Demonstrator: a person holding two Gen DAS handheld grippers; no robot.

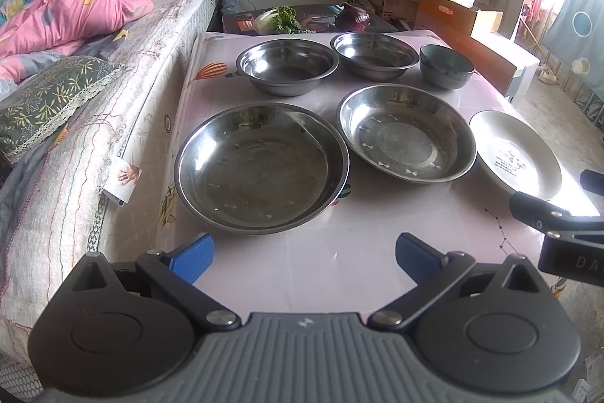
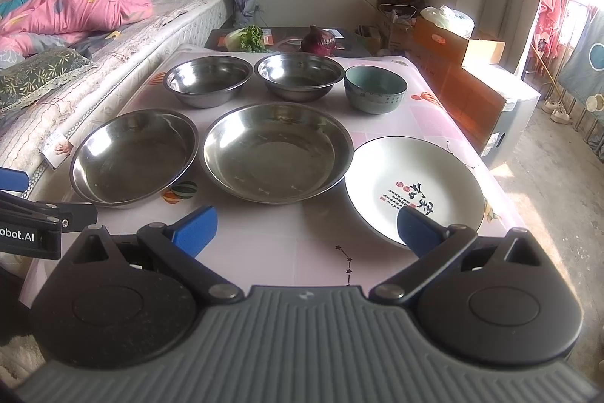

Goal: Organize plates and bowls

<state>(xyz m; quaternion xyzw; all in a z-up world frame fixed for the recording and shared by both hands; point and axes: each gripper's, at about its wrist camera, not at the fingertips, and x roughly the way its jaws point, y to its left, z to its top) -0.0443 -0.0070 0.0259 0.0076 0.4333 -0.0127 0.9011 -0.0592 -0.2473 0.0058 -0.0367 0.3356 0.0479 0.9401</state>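
left gripper (image 1: 304, 253) apparently open, empty

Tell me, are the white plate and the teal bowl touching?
Apart. In the right wrist view, pink tablecloth shows plainly between the white plate and the teal bowl.

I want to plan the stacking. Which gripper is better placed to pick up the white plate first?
The right gripper. Its fingers are open and one already sits at the near rim of the white plate. The left gripper, also open, faces the large steel plate, farther away.
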